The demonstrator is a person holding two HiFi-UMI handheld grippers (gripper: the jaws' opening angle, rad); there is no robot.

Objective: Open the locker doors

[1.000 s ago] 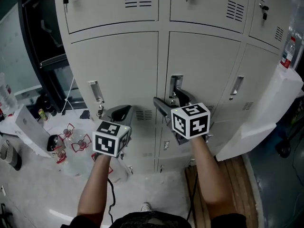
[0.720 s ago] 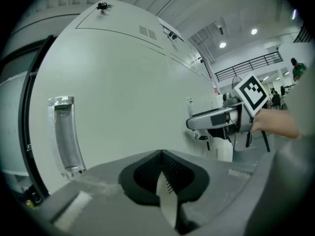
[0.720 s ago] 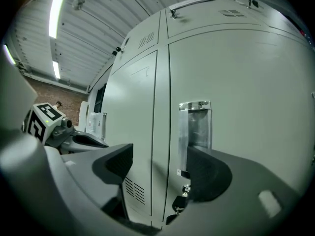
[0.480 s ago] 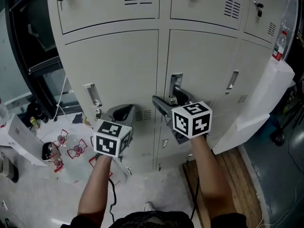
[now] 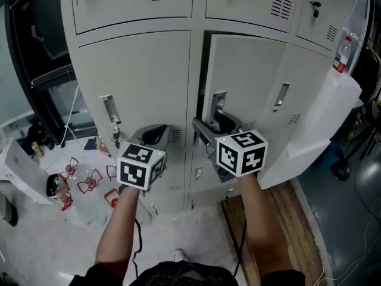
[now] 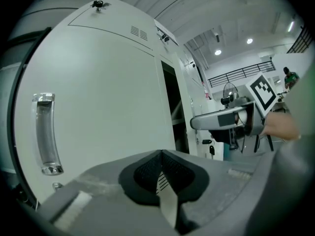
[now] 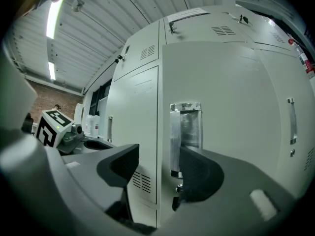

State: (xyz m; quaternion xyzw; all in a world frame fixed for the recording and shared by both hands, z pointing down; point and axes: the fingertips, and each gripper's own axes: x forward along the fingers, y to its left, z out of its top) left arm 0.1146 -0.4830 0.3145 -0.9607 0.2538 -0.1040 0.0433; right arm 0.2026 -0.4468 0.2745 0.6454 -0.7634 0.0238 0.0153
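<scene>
Right hand-held gripper (image 7: 157, 159) level, jaws just closing astride handle (image 7: 186, 124), left hand-held gripper (image 6: 161, 155) closed

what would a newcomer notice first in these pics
The middle locker door stands ajar at centre, a dark gap along its left edge. The right gripper is at its handle, and its jaws have just been closing with the handle between them. The left gripper, jaws shut, hangs before the closed left door.

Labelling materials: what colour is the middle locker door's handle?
Shiny silver handle, best in the right gripper view.
</scene>
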